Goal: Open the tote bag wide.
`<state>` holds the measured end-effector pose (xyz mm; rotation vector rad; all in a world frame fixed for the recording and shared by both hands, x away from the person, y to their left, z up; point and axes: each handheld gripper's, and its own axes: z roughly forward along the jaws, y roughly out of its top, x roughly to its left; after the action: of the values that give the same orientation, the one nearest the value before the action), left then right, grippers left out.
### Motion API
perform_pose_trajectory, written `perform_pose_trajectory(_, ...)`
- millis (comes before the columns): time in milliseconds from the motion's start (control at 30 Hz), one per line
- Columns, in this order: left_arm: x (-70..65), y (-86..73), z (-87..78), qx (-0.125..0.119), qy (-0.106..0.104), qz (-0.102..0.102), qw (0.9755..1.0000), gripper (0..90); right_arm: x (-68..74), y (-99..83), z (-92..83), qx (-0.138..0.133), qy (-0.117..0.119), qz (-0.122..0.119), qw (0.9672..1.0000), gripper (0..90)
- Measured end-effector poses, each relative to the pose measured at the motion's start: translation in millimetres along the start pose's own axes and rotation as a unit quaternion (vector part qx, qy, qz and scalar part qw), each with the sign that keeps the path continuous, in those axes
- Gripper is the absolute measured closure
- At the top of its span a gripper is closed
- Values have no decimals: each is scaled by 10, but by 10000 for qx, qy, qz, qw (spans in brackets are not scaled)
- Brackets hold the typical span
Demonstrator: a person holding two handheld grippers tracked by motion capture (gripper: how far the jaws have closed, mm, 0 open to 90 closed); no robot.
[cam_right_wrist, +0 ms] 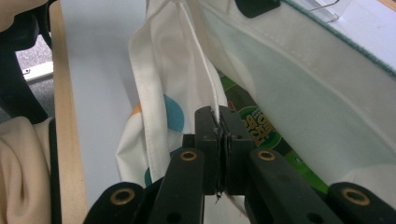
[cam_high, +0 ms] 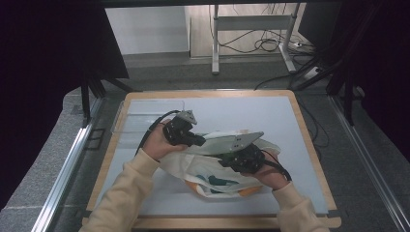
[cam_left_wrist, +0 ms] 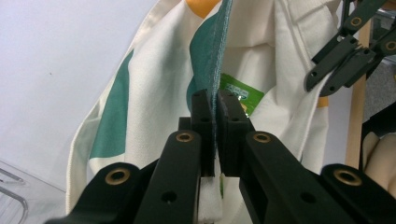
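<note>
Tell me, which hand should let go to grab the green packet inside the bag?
Probably the right gripper: the green packet lies just past its jaws, while the left gripper can keep the bag's rim pinched open.

White rounded lettering on the glossy green packet (cam_right_wrist: 261, 126) inside my cream cloth bag (cam_right_wrist: 327, 93), strokes visible past my jaws but too cut off to read, no other text legible anywhere

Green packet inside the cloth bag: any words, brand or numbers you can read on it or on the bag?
Green packet: white rounded lettering shows, cut off by the cloth, not readable.
Green packet, left gripper view: no letters can be made out.
Cloth bag: teal and orange shapes, no words.
</note>
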<state>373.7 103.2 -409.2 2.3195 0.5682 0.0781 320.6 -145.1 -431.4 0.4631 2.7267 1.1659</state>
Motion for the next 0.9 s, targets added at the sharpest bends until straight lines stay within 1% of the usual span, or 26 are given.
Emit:
perform_pose_trajectory(100,2,5,-11,3,25,-5,10000,874,18,-24,-13,-29,35,19,10000,865)
perform_pose_trajectory(233,7,15,-21,-6,61,-5,10000,874,51,-34,-40,-61,36,-33,10000,864)
perform_pose_trajectory(333,9,31,-33,31,108,34,9999,874,89,-41,-58,-59,32,-70,10000,865)
perform_pose_trajectory(367,18,38,-44,81,125,101,9998,875,96,-44,-61,-57,40,-68,10000,865)
perform_pose_trajectory(433,11,47,-43,50,146,57,9999,875,110,-56,-65,-61,49,-65,9999,864)
perform_pose_trajectory(467,11,53,-46,57,164,64,9998,875,114,-62,-68,-67,56,-57,9999,864)
perform_pose_trajectory(500,20,60,-53,92,186,116,9997,874,120,-68,-72,-74,64,-43,9999,864)
perform_pose_trajectory(533,13,64,-48,46,200,59,9998,875,131,-73,-77,-77,68,-49,9999,865)
perform_pose_trajectory(567,22,68,-50,51,214,89,9997,875,138,-75,-82,-72,71,-57,9999,864)
perform_pose_trajectory(633,25,72,-41,3,225,36,9997,875,150,-85,-91,-85,77,-51,9999,864)
perform_pose_trajectory(667,38,73,-37,30,229,70,9997,876,156,-92,-95,-80,85,-44,9999,865)
perform_pose_trajectory(700,39,75,-29,7,252,4,9997,876,166,-100,-96,-79,102,-30,9999,865)
perform_pose_trajectory(733,52,76,-33,34,261,46,9996,876,177,-109,-98,-65,123,-32,9999,865)
perform_pose_trajectory(900,70,84,-35,2,352,-21,9994,877,216,-131,-99,-38,169,-40,9998,865)
